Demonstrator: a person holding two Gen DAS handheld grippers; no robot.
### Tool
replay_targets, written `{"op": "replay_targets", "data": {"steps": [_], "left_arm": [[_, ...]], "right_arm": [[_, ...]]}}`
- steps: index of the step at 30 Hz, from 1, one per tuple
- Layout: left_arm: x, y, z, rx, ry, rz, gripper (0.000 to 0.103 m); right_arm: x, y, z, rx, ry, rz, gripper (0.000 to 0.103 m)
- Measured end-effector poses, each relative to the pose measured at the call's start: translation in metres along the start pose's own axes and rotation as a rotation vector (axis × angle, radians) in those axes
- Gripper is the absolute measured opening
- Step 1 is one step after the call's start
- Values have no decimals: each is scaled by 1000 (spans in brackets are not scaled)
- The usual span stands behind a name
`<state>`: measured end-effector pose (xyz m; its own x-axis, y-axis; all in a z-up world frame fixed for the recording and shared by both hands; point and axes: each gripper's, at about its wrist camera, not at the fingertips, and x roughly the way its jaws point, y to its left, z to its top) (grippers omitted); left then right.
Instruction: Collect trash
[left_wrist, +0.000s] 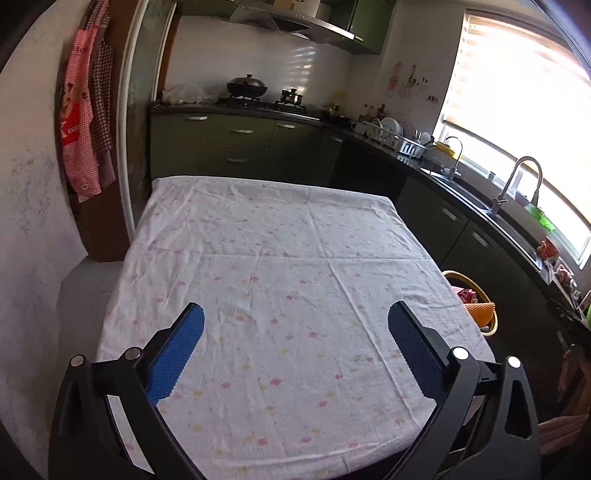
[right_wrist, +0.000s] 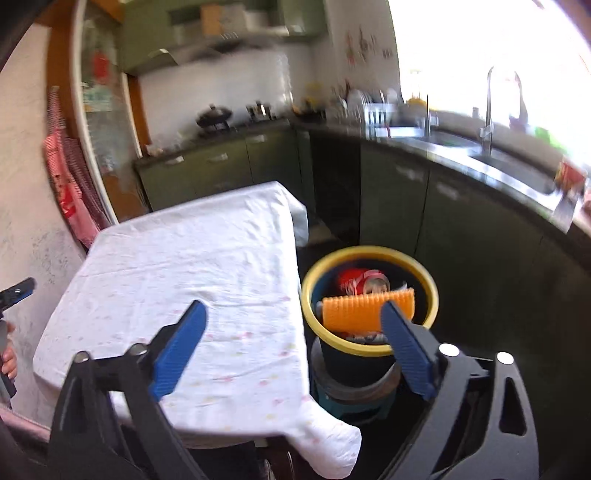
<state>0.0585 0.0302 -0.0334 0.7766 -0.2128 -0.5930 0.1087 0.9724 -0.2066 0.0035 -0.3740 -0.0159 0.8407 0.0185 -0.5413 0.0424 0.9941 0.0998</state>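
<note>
A dark bin with a yellow rim (right_wrist: 369, 254) stands on a stool to the right of the table; it also shows in the left wrist view (left_wrist: 493, 325). Inside lie an orange ridged piece (right_wrist: 354, 312) and a red and white can or wrapper (right_wrist: 351, 282). The orange piece also shows in the left wrist view (left_wrist: 480, 312). My right gripper (right_wrist: 293, 314) is open and empty, above the table's right edge and the bin. My left gripper (left_wrist: 295, 319) is open and empty, above the near part of the table. The table (left_wrist: 280, 236) has a white flowered cloth with nothing on it.
Dark green kitchen cabinets (left_wrist: 236, 144) run along the back and right, with a stove and wok (left_wrist: 246, 86), a dish rack (left_wrist: 391, 134) and a sink with tall taps (left_wrist: 517, 184). Aprons (left_wrist: 83, 122) hang on the left wall. The left gripper's tip shows in the right wrist view (right_wrist: 18, 291).
</note>
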Motion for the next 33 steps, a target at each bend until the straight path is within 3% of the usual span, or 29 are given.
{"op": "replay_targets", "data": {"steps": [7,11,17,33], "left_arm": [[-44,-41,-9,77,-59,64,98],[-71,-65,-6,111,-123,43,98],[-93,-87,-6,142,-154,41,98],[-108,-88,-9,140,-186,66,98]], "right_arm": [[-52,31,1,-35,-126,-15,96],[-65,41,4,-46,-175,-6,96],[-69,40,11,-25,-191,-6,96],[-72,41,13,-27,-206,-15,96]]}}
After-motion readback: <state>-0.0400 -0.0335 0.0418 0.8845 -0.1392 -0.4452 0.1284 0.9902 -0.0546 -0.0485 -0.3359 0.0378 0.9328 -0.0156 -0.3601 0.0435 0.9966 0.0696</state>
